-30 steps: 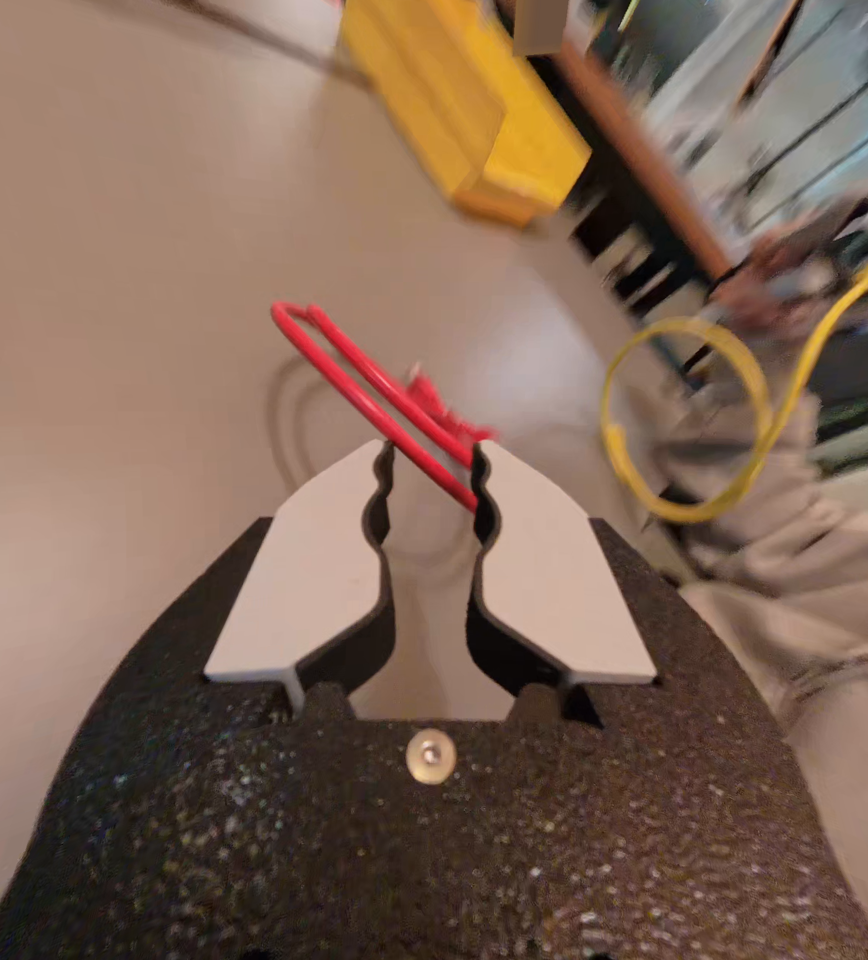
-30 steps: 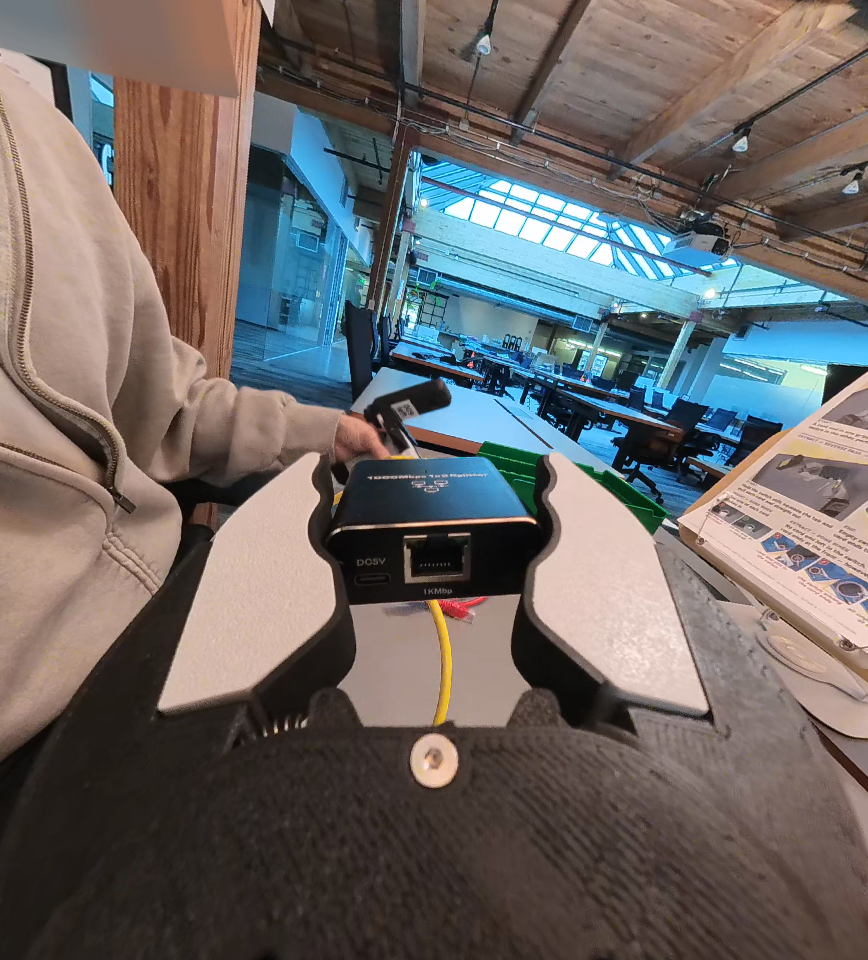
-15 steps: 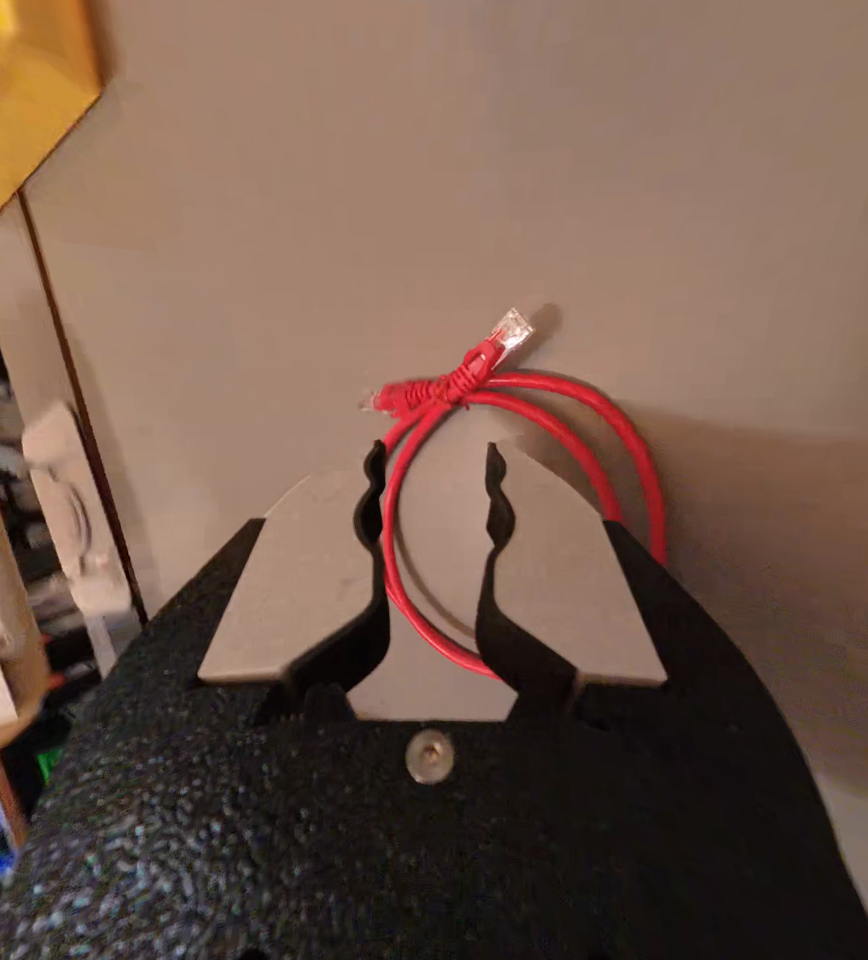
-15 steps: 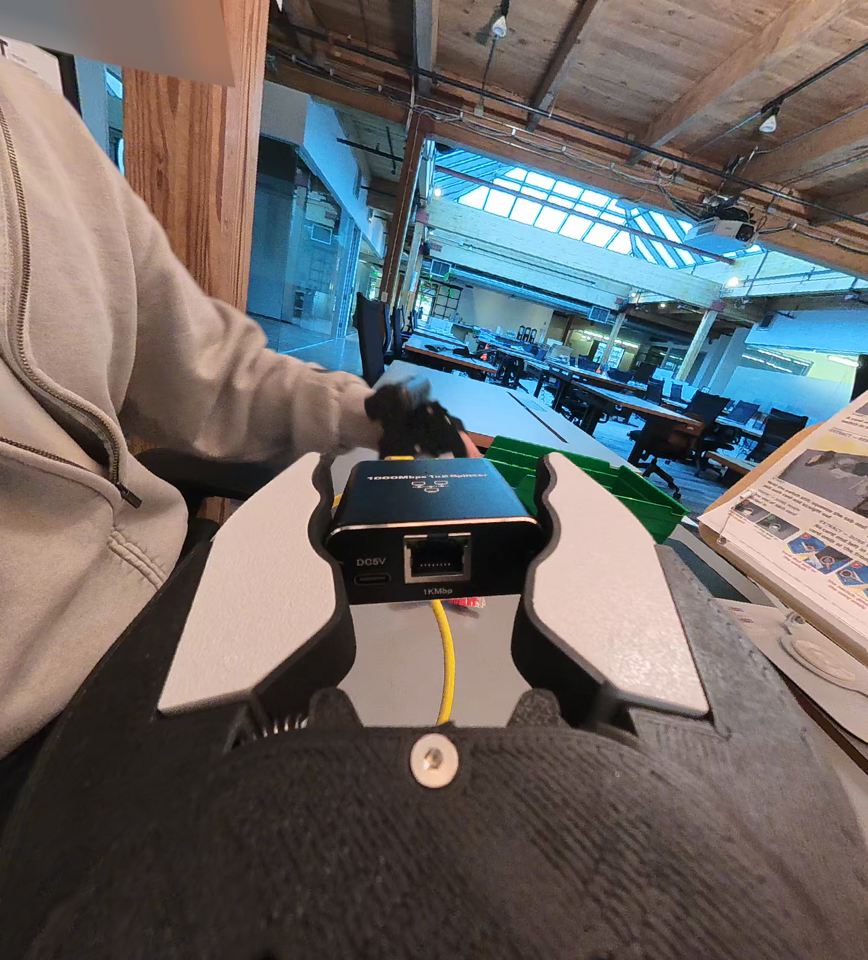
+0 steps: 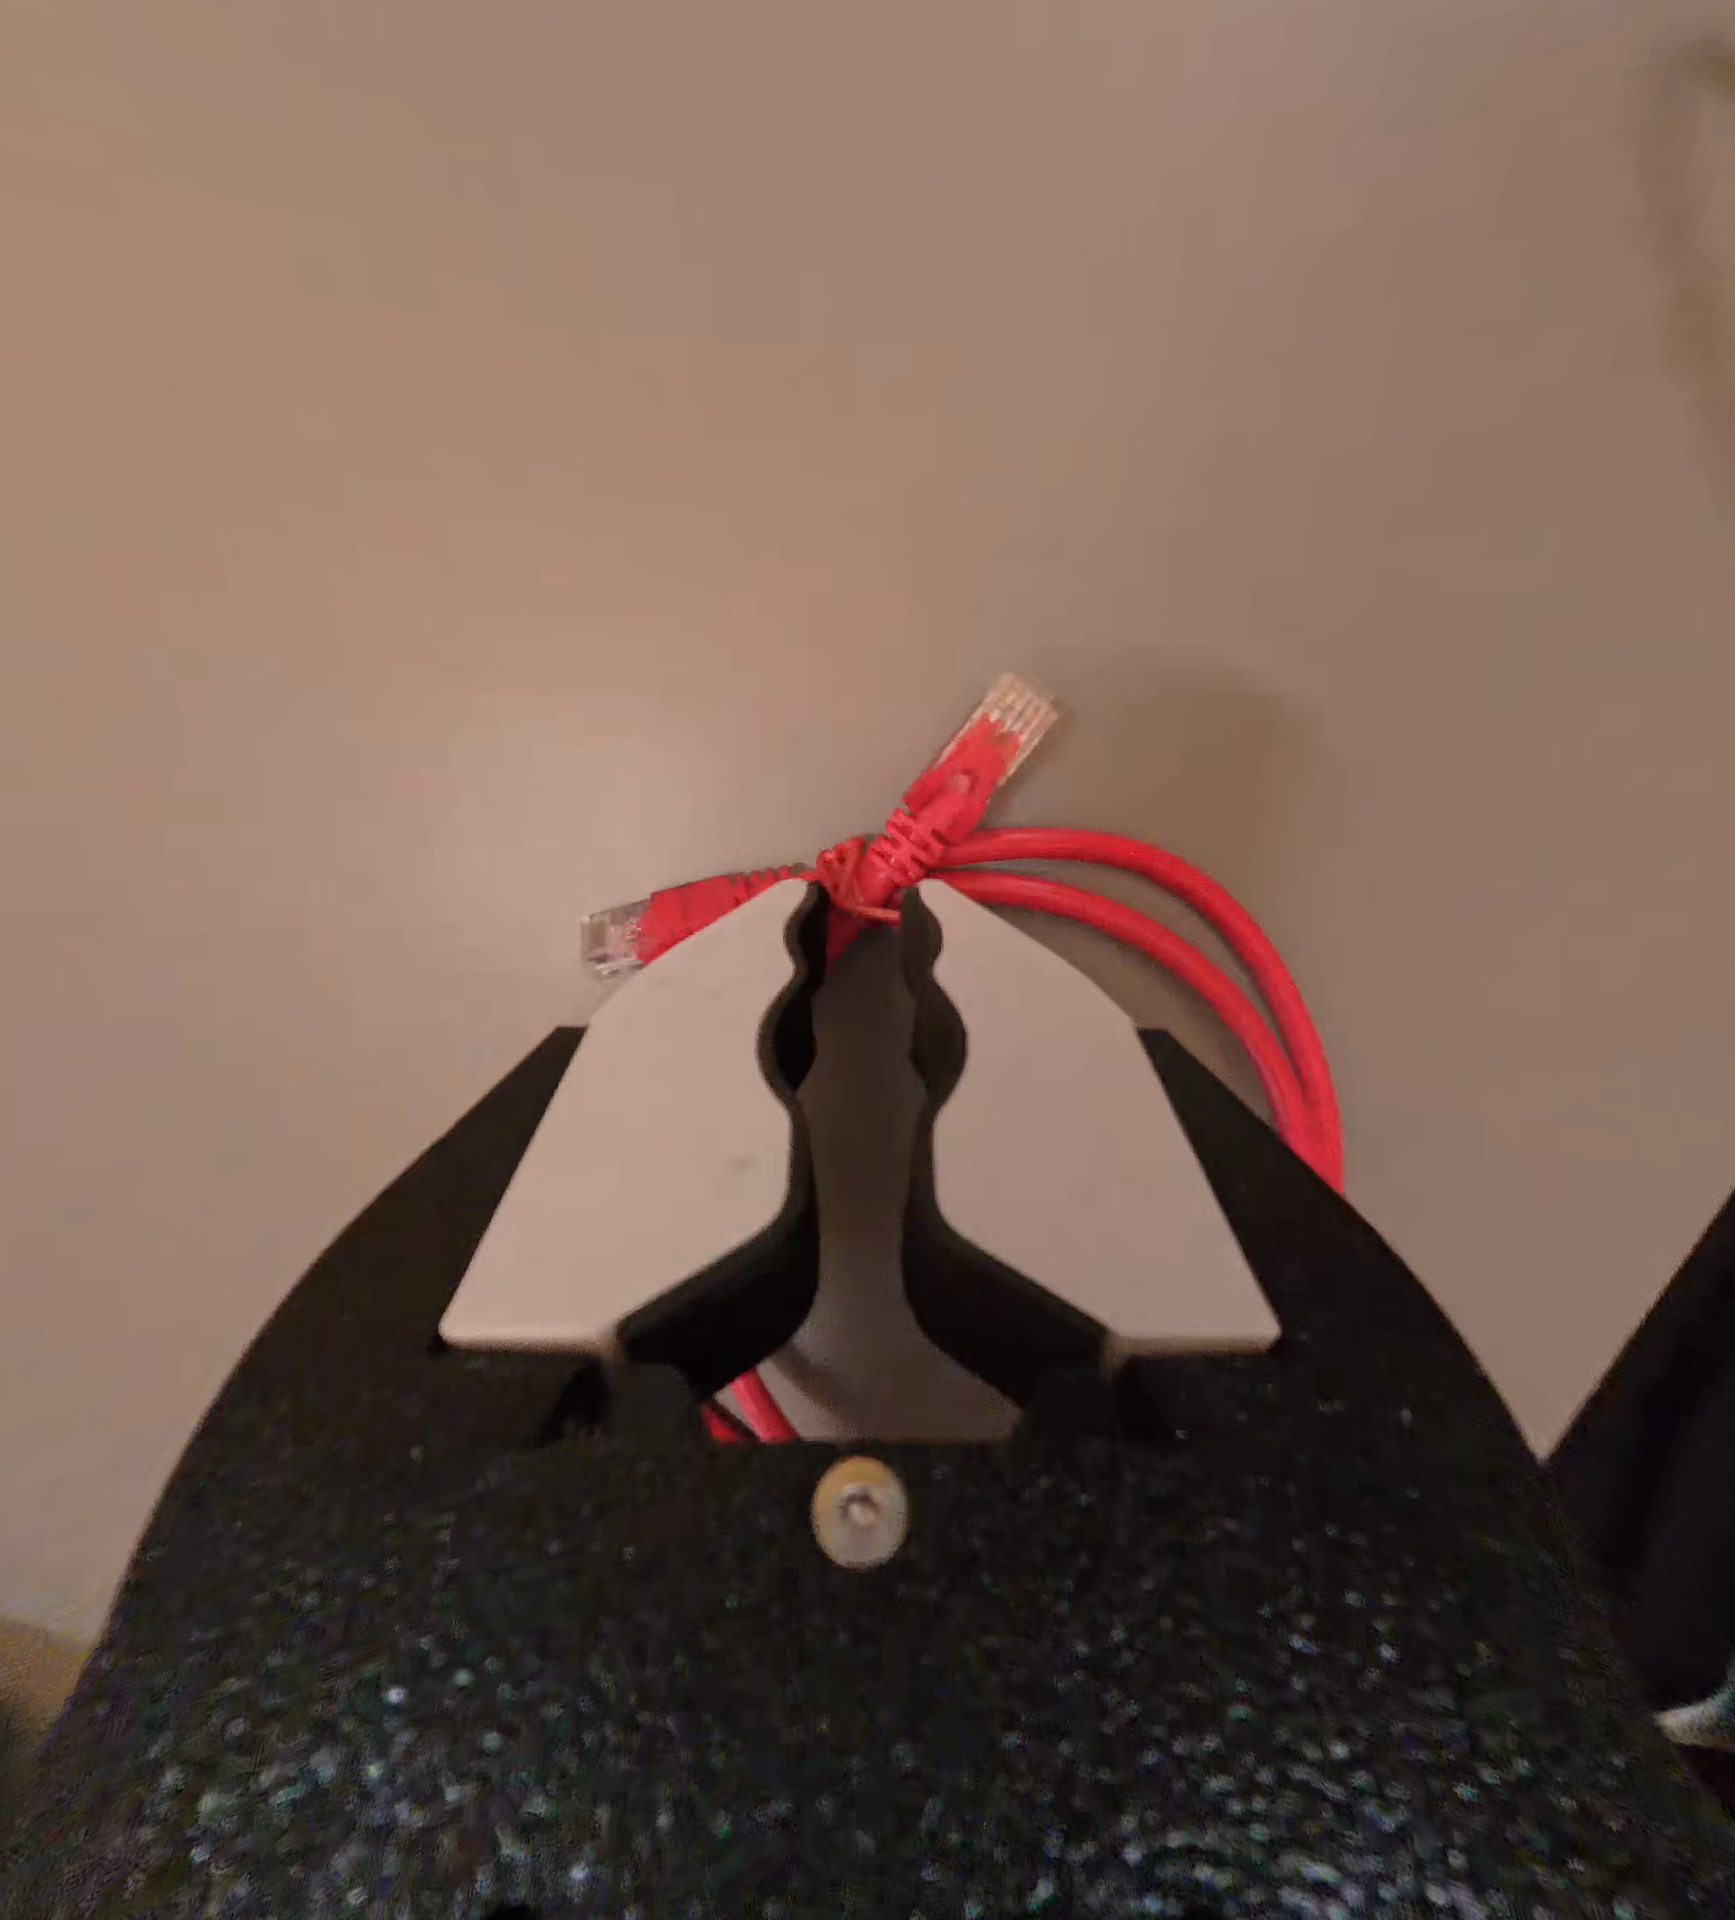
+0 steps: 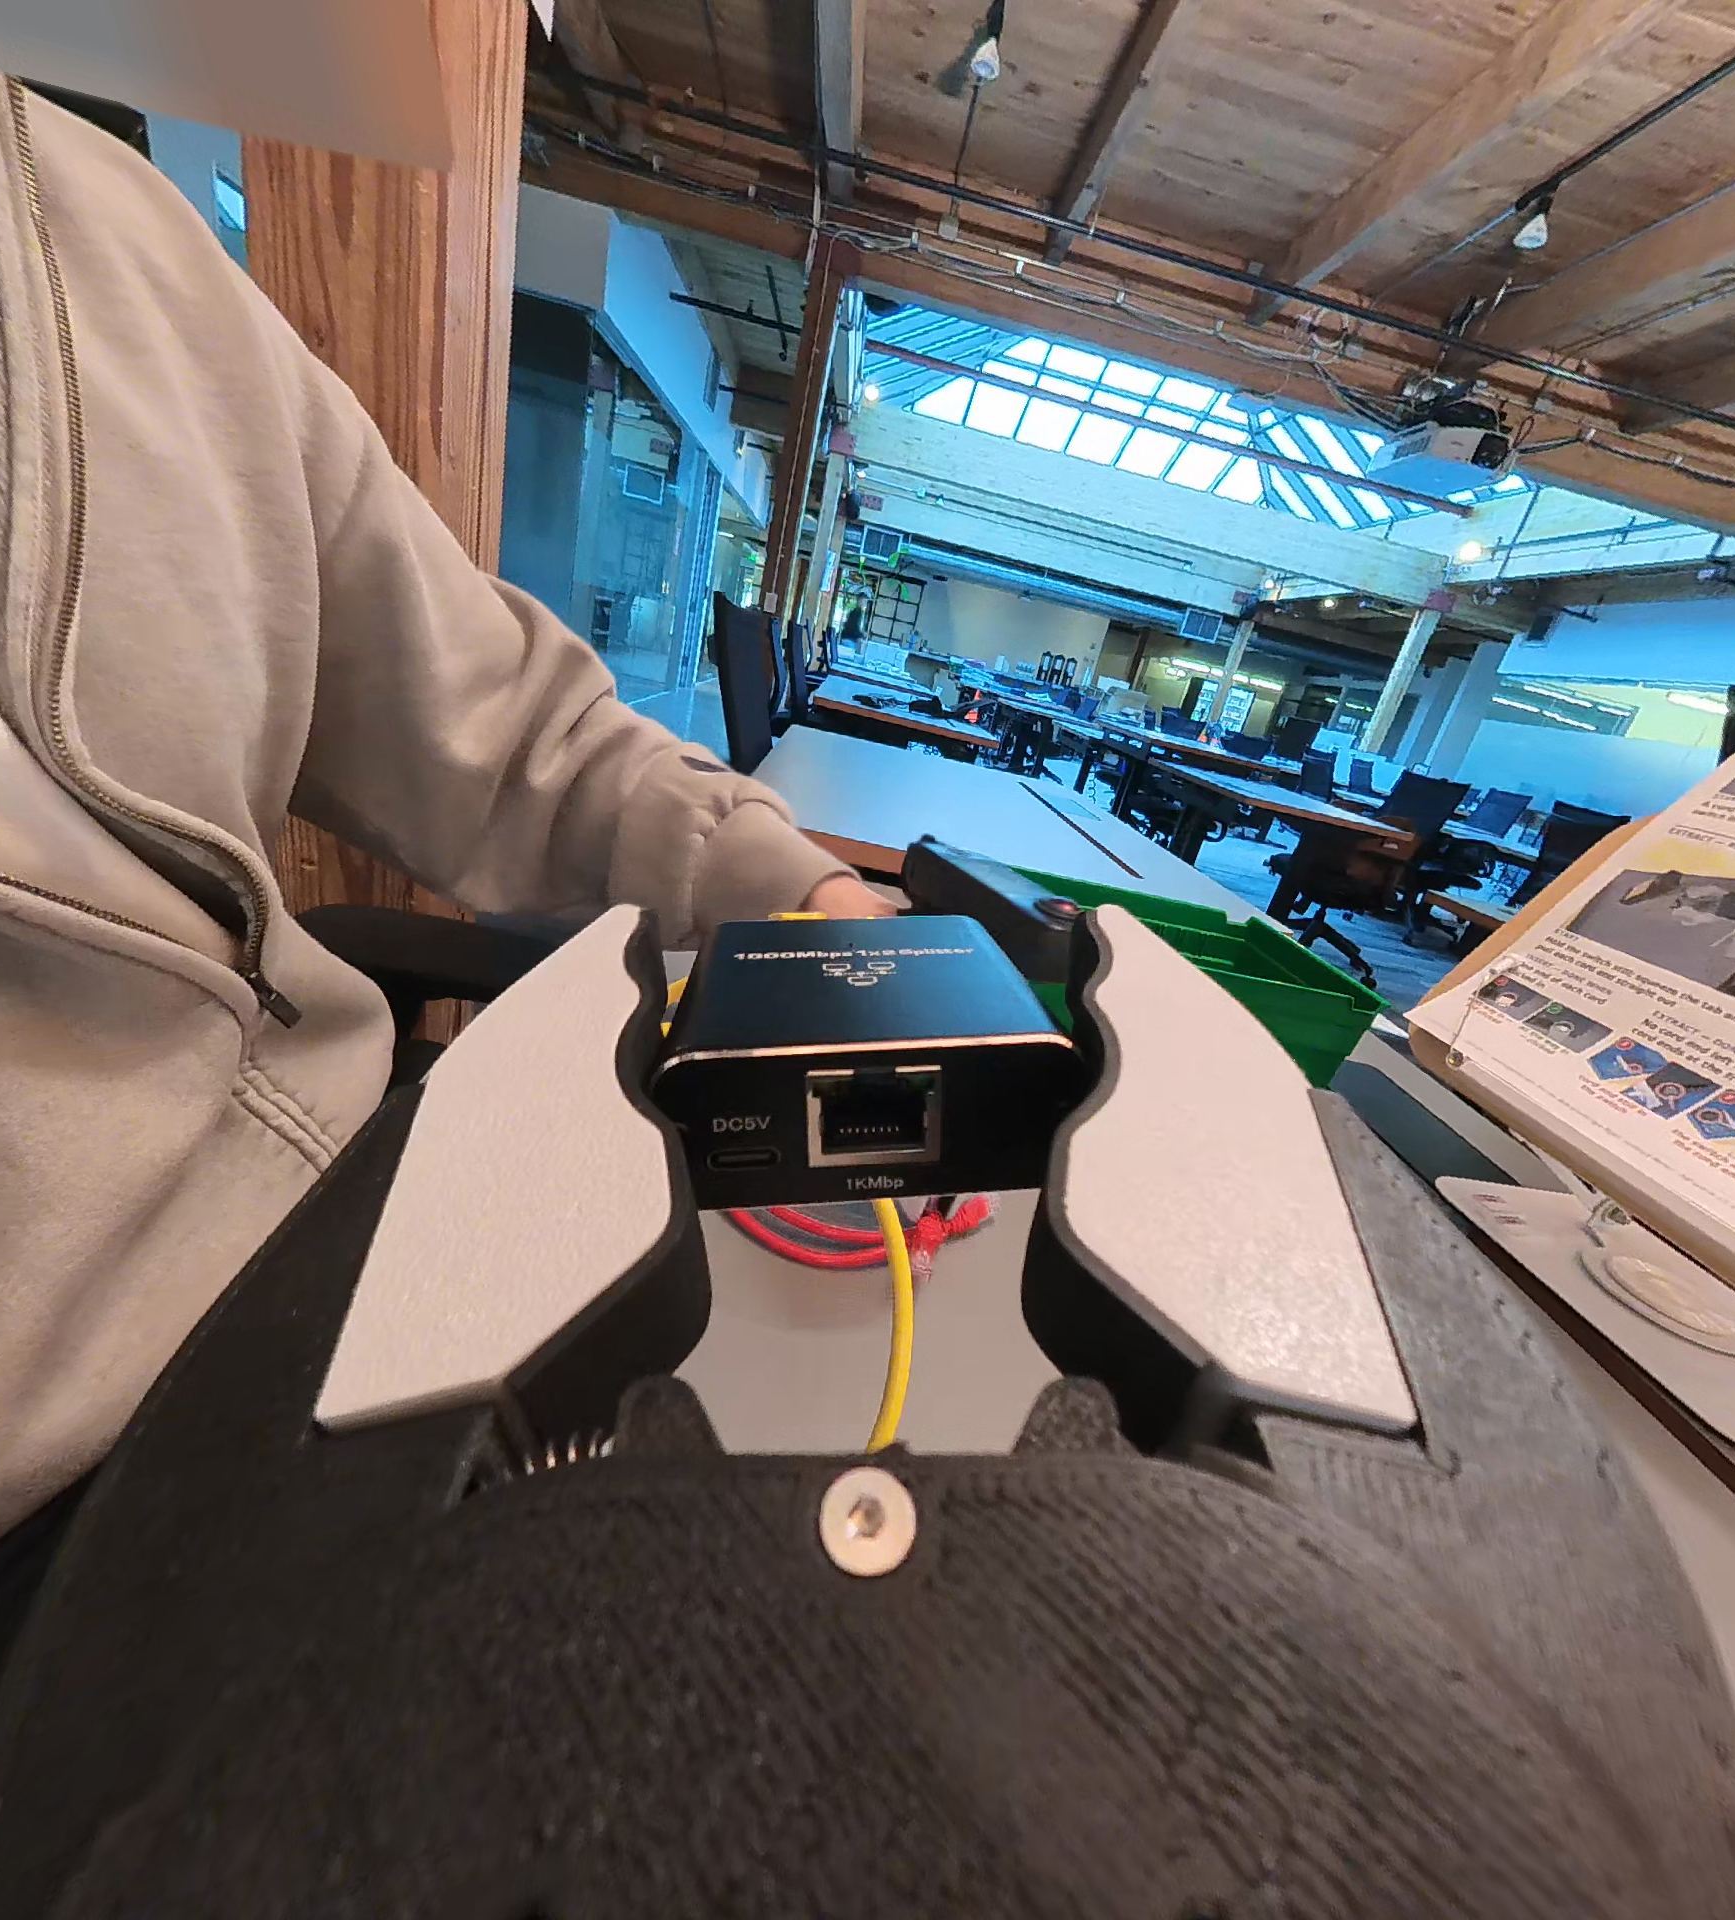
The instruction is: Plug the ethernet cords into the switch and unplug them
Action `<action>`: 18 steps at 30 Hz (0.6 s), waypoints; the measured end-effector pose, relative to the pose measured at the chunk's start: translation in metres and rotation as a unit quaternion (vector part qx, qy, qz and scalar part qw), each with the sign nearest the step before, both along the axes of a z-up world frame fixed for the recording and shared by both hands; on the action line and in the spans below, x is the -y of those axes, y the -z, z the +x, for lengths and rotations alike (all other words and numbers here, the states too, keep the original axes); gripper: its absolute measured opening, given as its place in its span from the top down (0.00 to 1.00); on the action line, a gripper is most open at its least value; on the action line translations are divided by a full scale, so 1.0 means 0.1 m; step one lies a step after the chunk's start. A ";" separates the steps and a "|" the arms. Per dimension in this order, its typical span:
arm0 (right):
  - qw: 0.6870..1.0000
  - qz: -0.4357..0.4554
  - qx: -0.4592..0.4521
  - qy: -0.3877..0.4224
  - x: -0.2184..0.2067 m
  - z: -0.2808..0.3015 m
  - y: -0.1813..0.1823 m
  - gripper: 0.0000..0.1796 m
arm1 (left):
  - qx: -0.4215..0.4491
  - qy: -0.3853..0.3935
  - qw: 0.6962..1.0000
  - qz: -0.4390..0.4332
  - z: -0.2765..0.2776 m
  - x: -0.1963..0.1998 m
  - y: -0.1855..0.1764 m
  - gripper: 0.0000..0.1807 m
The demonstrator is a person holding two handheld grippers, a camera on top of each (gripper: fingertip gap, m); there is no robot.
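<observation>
In the left wrist view, a coiled red ethernet cord [image 5: 1216, 935] lies on the beige table [image 5: 427, 520], with clear plugs at both ends. My left gripper [image 5: 863, 909] is closed on the cord's tied middle. In the right wrist view, my right gripper [image 6: 863, 925] is shut on a black switch [image 6: 873, 997] and holds it above the table, one empty port facing the camera. A yellow cord [image 6: 894, 1340] hangs below the switch; its far end is hidden behind the switch. The red cord [image 6: 821, 1242] shows under the switch. The left gripper's black body [image 6: 988, 894] is just behind the switch.
A person in a beige zip jacket [image 6: 219, 727] sits close on the left, one hand [image 6: 832, 896] behind the switch. A green bin [image 6: 1258, 977] stands behind the switch on the right. An instruction sheet on a stand [image 6: 1621, 1039] is at the right. Across from one pair of fingers to the other is roughly 30 centimetres.
My left gripper swung down over the red cord, moved to its tied middle and closed on it. My right gripper kept hold of the switch and barely moved.
</observation>
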State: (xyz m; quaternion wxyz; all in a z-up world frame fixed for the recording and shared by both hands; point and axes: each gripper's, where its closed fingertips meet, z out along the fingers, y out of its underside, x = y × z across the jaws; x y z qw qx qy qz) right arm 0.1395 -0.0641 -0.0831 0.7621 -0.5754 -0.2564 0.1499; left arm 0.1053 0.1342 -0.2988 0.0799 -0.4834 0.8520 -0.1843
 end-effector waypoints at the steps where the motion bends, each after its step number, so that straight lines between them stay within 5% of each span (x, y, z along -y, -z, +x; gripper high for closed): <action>1: 1.000 0.000 -0.001 0.000 0.01 0.01 0.00 0.58 | -0.005 -0.006 1.000 -0.007 -0.02 0.02 -0.02 0.93; 7: 1.000 0.001 -0.002 -0.001 0.02 0.01 0.00 0.58 | 0.113 0.185 0.974 0.062 0.04 -0.02 -0.27 0.85; 11: 1.000 -0.002 -0.001 -0.003 -0.01 0.00 0.02 0.58 | 0.108 0.273 0.956 0.000 -0.07 0.10 -0.18 0.87; 18: 1.000 -0.010 -0.001 -0.004 -0.04 -0.01 0.05 0.58 | 0.093 0.247 0.962 -0.074 0.02 0.13 0.09 0.89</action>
